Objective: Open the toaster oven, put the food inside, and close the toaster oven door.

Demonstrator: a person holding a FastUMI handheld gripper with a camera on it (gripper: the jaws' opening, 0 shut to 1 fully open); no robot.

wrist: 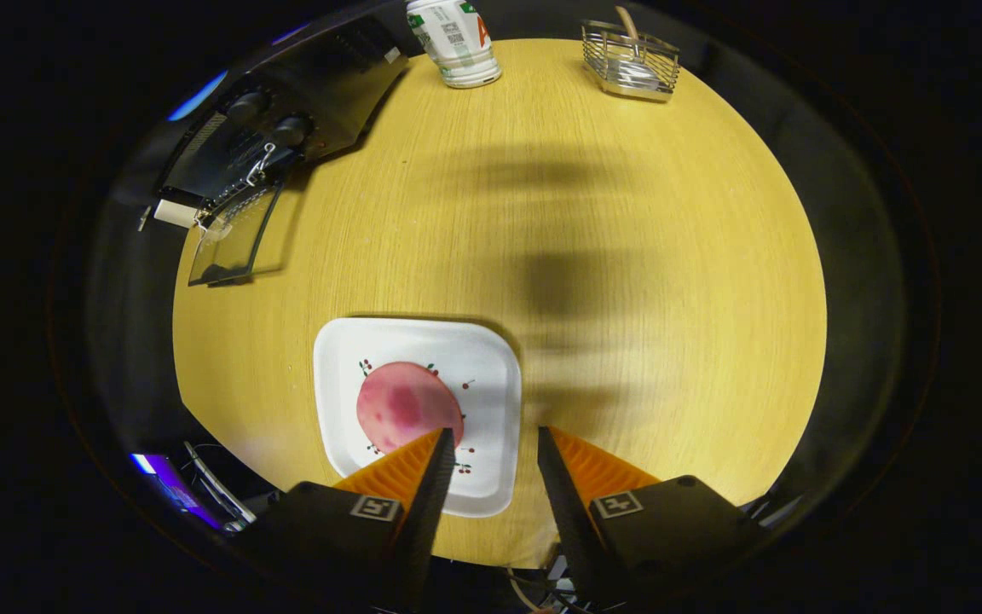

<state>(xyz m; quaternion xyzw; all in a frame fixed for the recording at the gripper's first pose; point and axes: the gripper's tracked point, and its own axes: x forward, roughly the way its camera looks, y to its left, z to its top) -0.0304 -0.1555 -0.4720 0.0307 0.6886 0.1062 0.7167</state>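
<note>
A pink round slice of food (406,404) lies on a white square plate (491,384) on the round wooden table, just ahead of my left finger. My gripper (495,433) hovers above the plate's right edge, open, with nothing between its fingers. The black toaster oven (303,111) stands at the far left of the table. Its glass door (231,234) hangs open and down toward the table, with a metal ring on the handle.
A white and green can (457,38) stands at the far edge of the table. A wire basket (632,60) with a wooden utensil sits to the can's right. Bare tabletop (627,256) lies between the plate and these.
</note>
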